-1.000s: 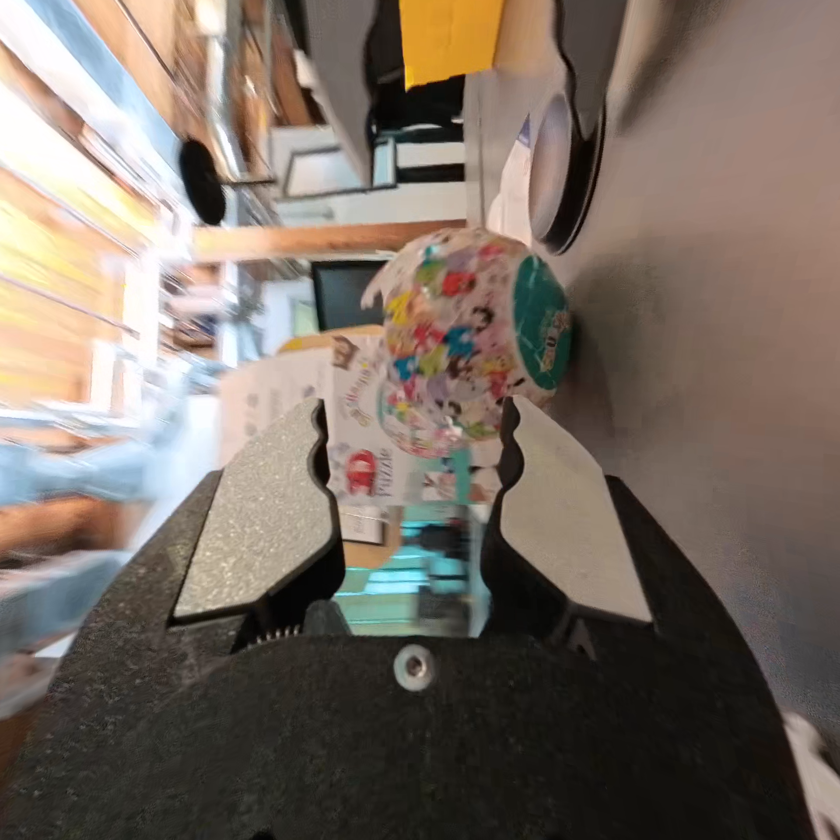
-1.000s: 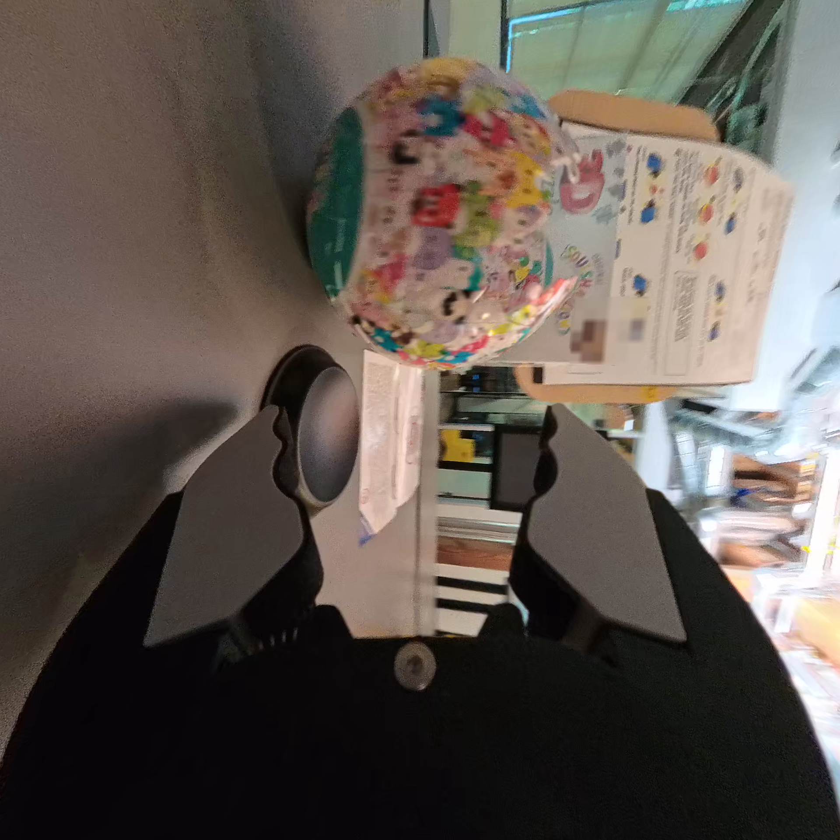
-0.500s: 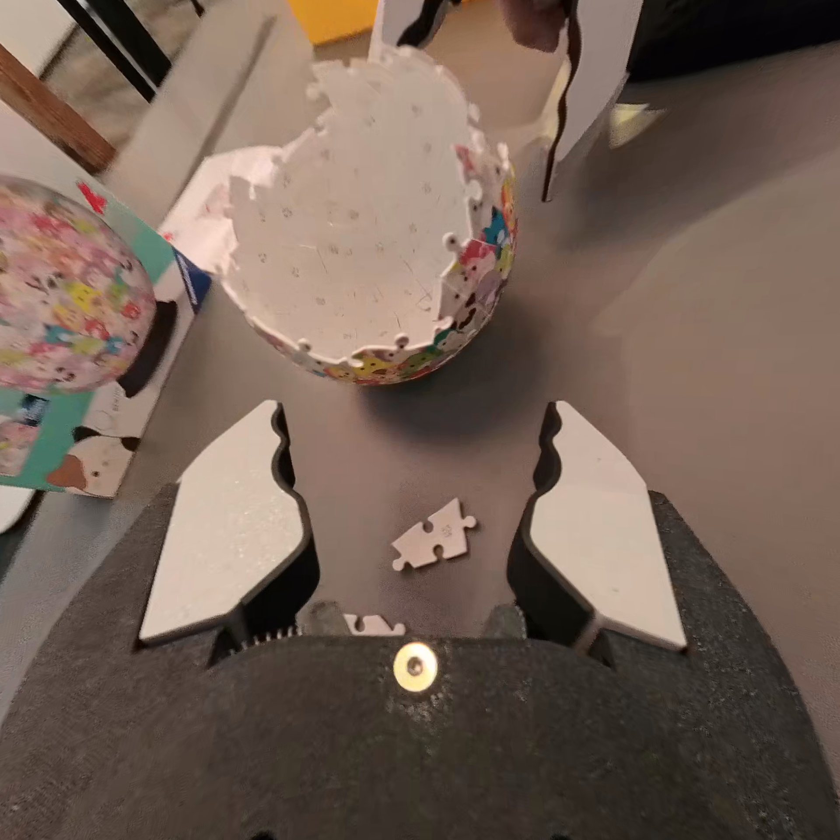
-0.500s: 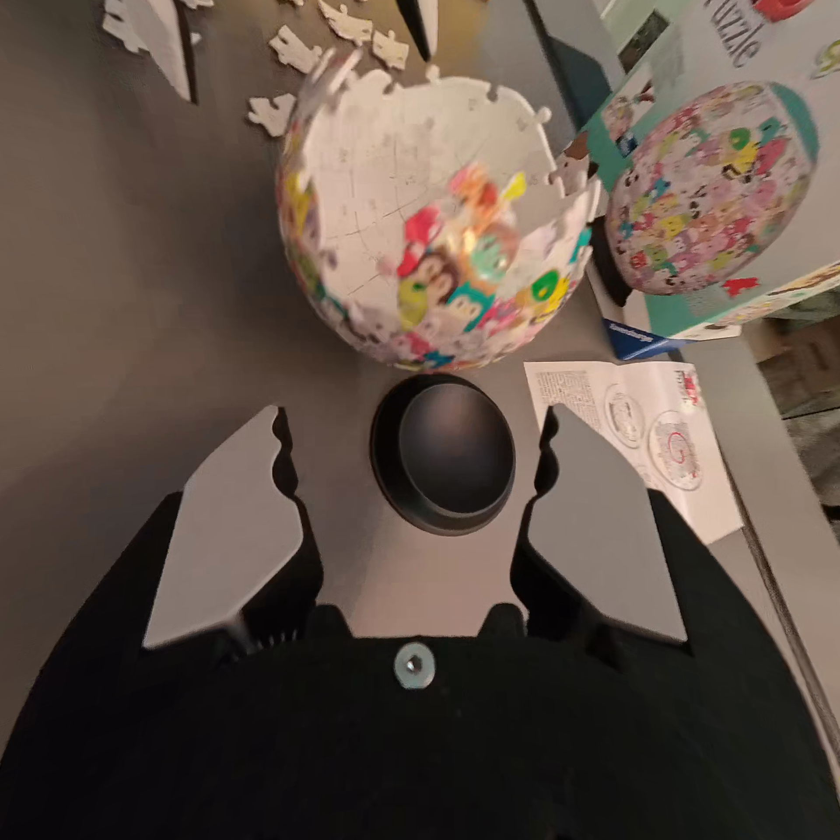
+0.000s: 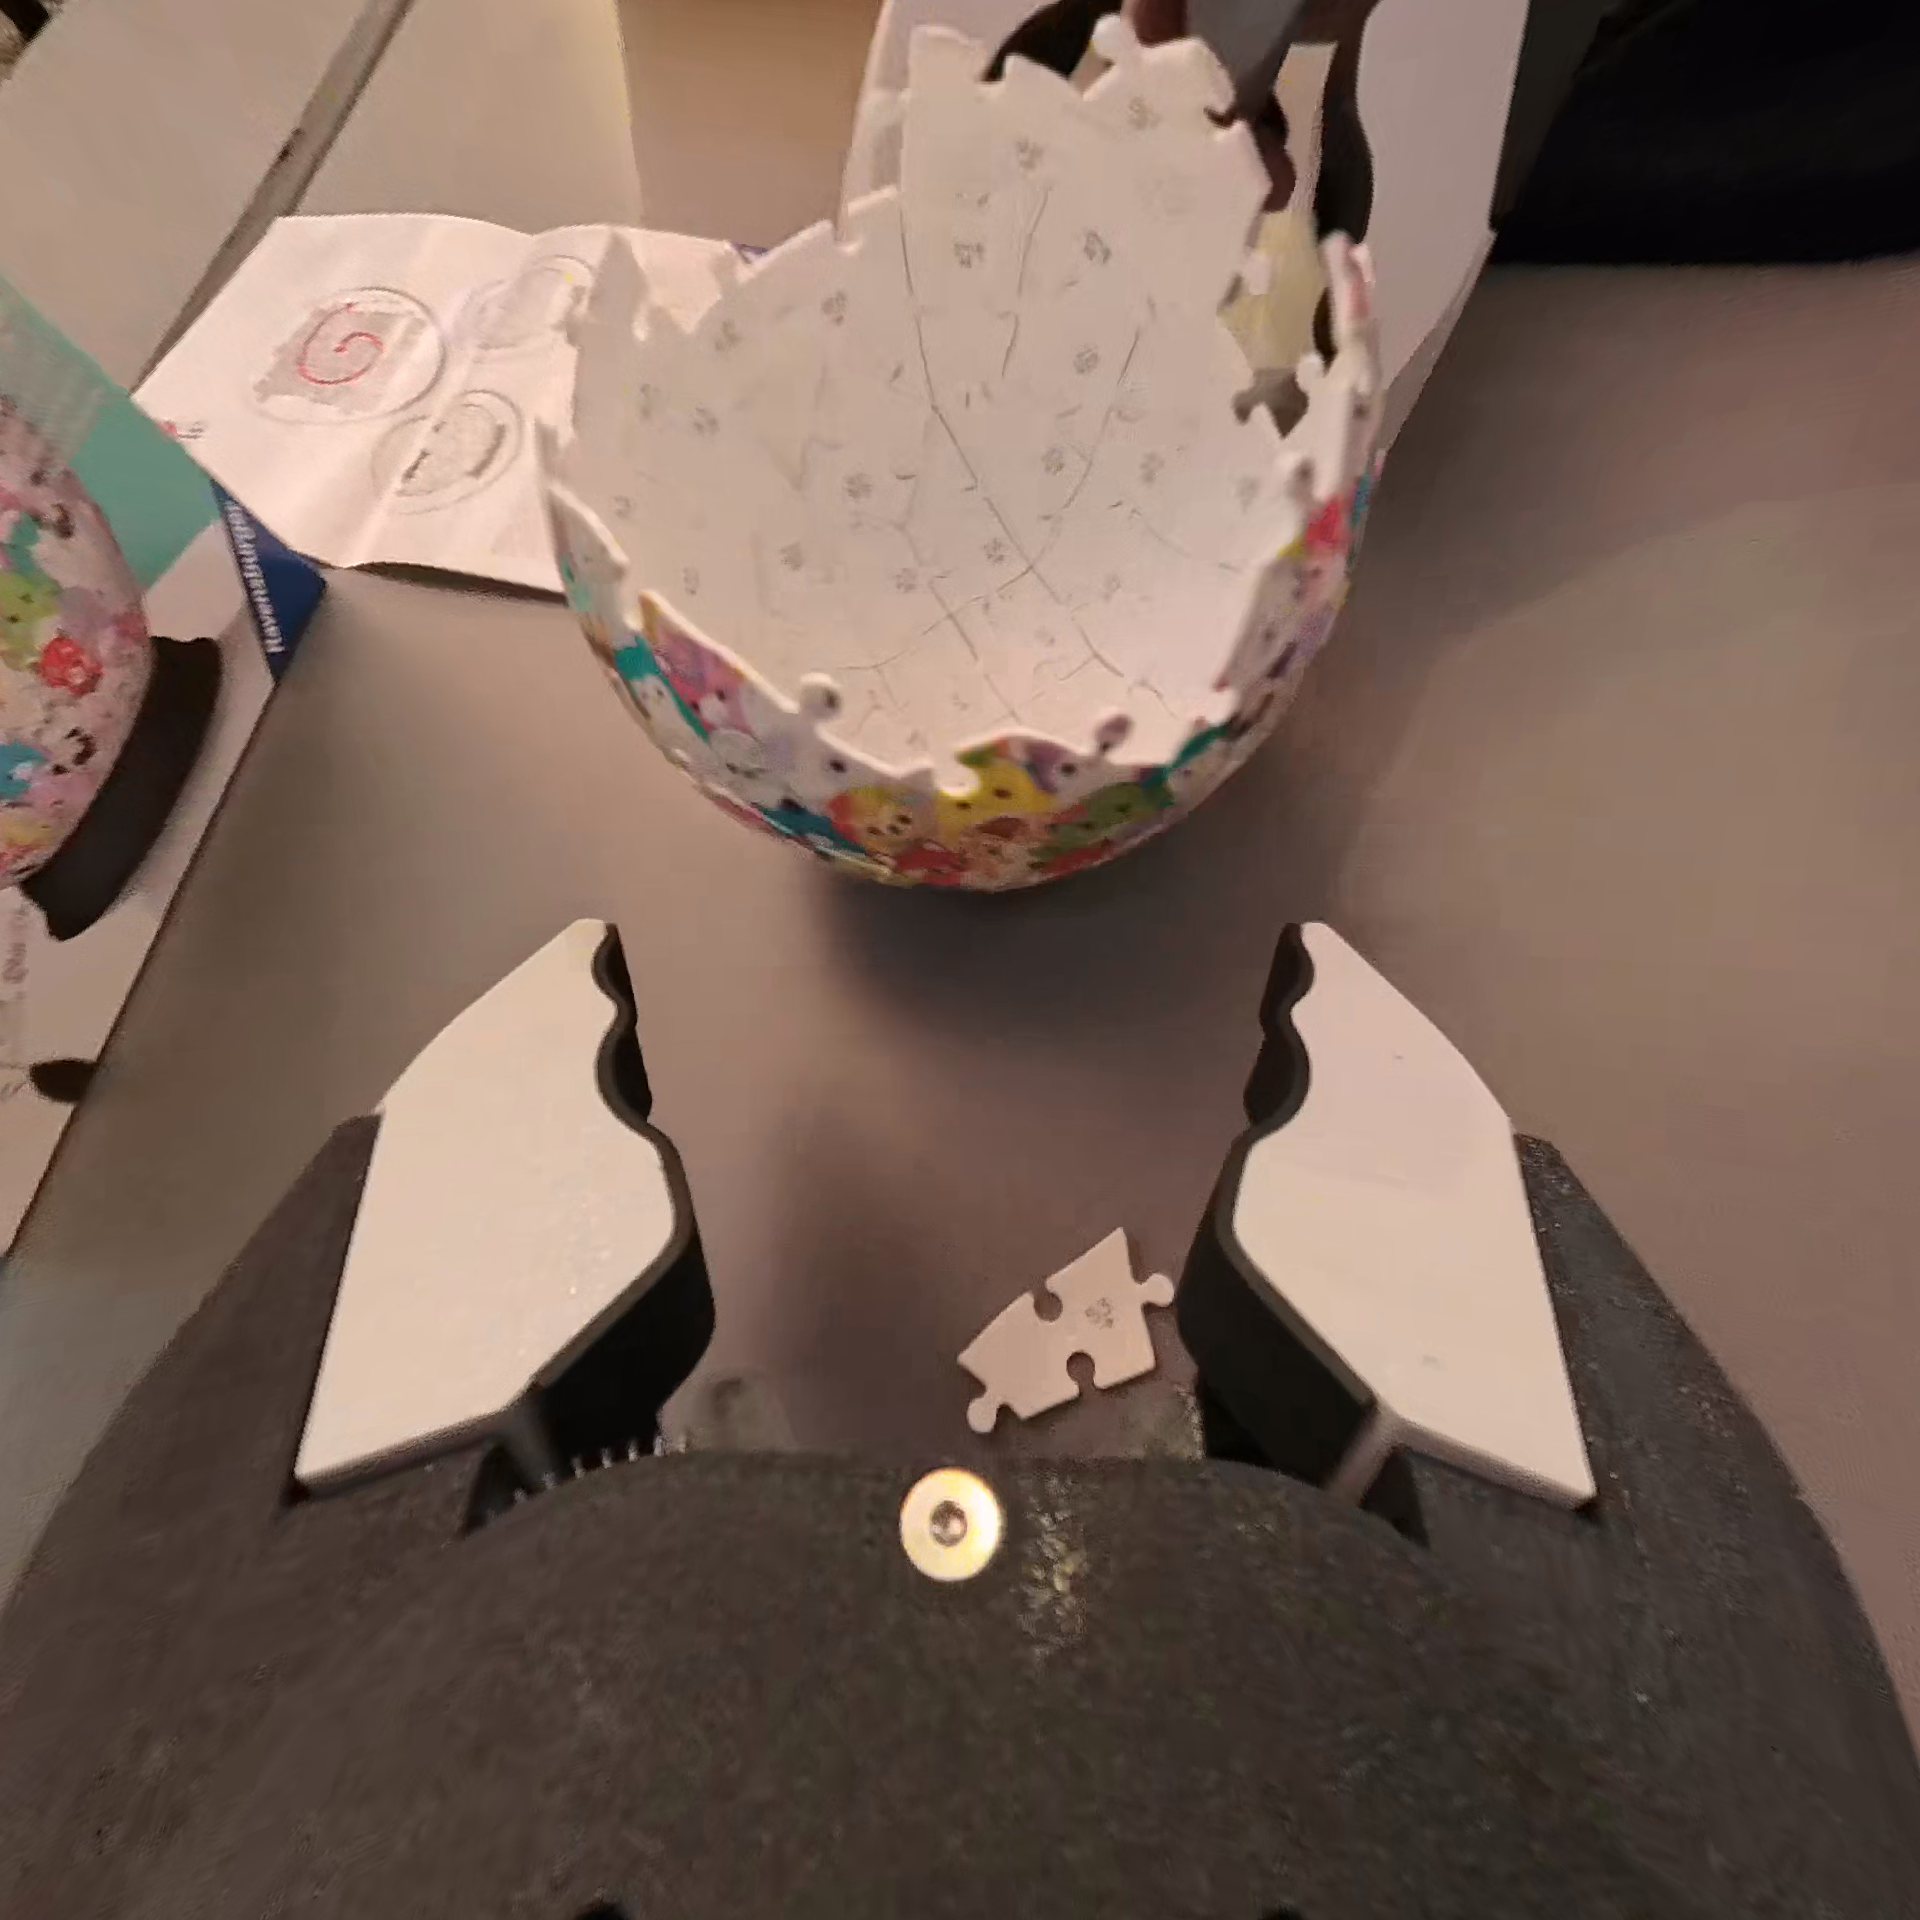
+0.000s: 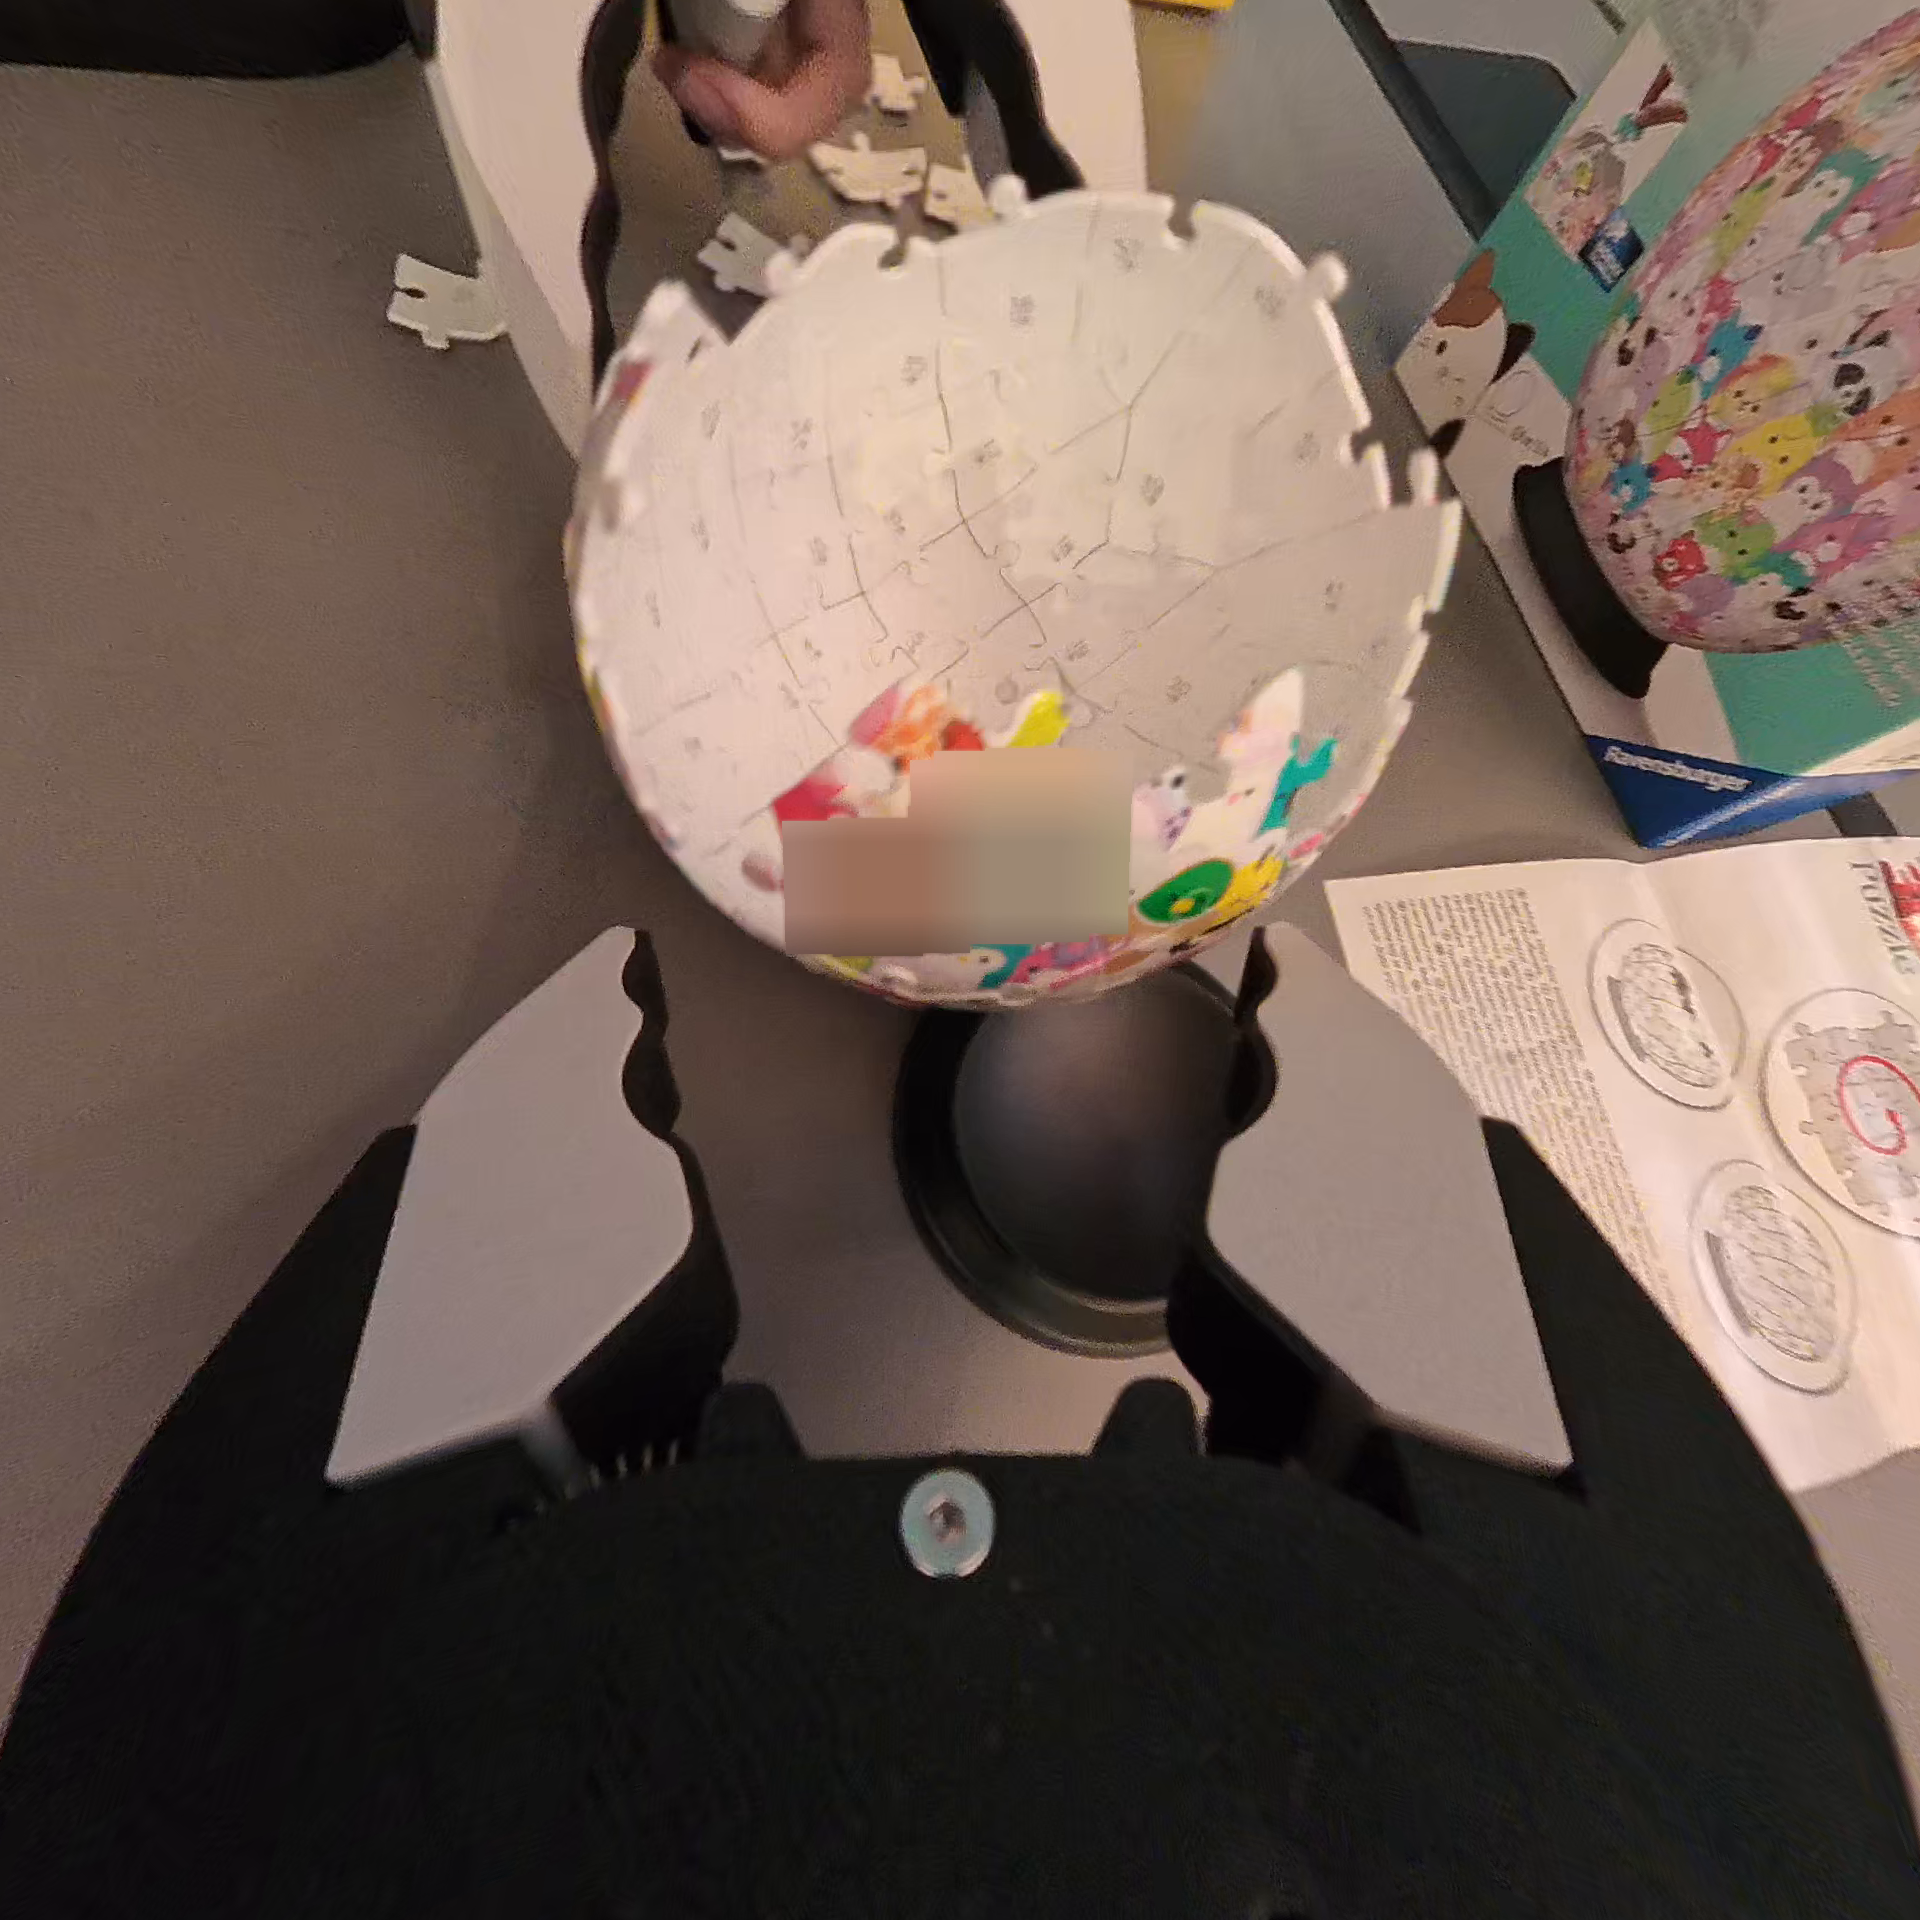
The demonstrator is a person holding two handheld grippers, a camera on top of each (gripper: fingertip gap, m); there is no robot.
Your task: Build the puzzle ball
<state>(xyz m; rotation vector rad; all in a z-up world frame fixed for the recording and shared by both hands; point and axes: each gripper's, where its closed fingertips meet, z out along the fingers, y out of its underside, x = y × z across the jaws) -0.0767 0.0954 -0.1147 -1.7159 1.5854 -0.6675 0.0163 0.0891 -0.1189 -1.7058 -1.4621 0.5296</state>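
Note:
The puzzle ball (image 5: 935,499) is a partly built open shell, white inside and colourful outside, resting on the grey table (image 5: 1610,727). My left gripper (image 5: 948,935) is open and empty just short of the shell. One loose white piece (image 5: 1065,1325) lies on the table between its fingers. In the right wrist view the shell (image 6: 987,499) sits just beyond my right gripper (image 6: 945,940), which is open and empty. The black round stand (image 6: 1081,1164) lies between its fingers. Each gripper faces the shell from opposite sides.
The puzzle box (image 6: 1714,468) stands to one side and also shows in the left wrist view (image 5: 62,644). An instruction sheet (image 6: 1662,1091) lies by it. Several loose pieces (image 6: 873,166) lie beyond the shell, near a hand (image 6: 769,94). The gap from one gripper's tips to the other's is roughly 12 cm.
Both views swung from a sideways look at the ball to looking down into the open shell, then drew closer to it. Both grippers stayed open.

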